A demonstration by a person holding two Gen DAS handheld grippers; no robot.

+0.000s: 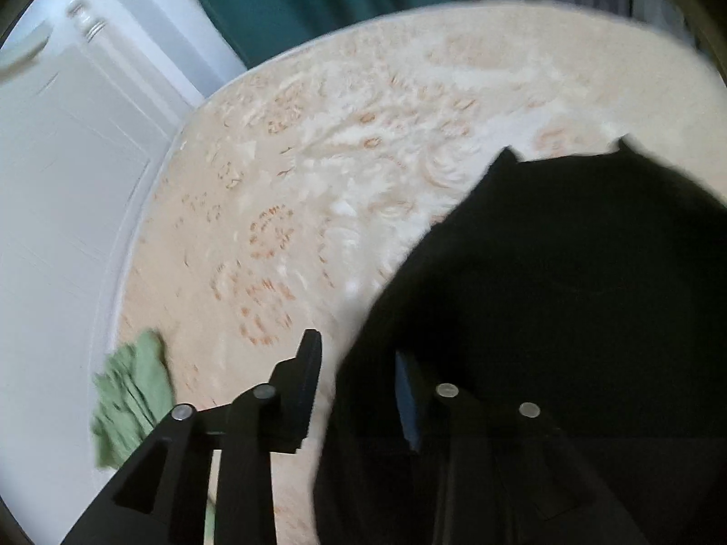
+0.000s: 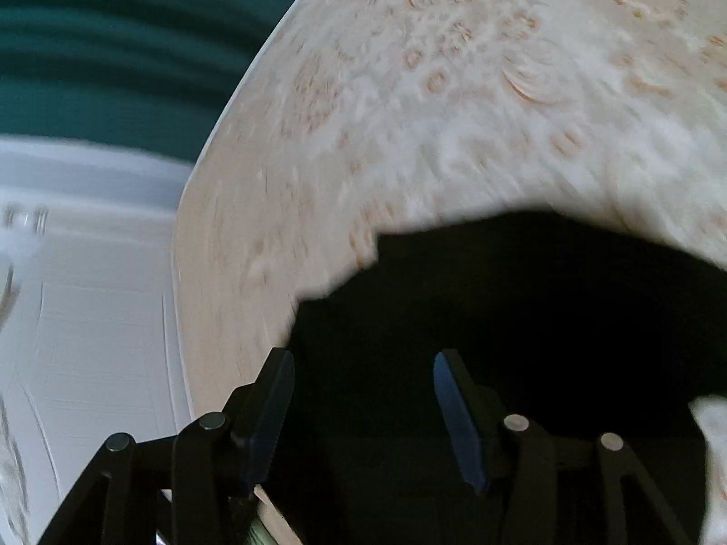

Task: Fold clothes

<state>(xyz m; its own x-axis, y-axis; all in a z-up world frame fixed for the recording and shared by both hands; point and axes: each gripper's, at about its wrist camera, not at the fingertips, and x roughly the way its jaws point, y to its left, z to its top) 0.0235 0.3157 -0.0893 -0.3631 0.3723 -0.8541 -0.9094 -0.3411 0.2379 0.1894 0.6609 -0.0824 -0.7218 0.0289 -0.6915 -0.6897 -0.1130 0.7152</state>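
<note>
Both grippers, left gripper and right gripper, hang with jaws parted, grasping nothing; the black garment lies directly beneath, seemingly nearer the right.

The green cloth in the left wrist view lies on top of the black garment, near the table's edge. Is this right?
Not quite. In the left wrist view the green cloth lies apart from the black garment, on the patterned table itself, near its edge.

A home room — patterned cream carpet, teal curtain, white panelled door.
</note>
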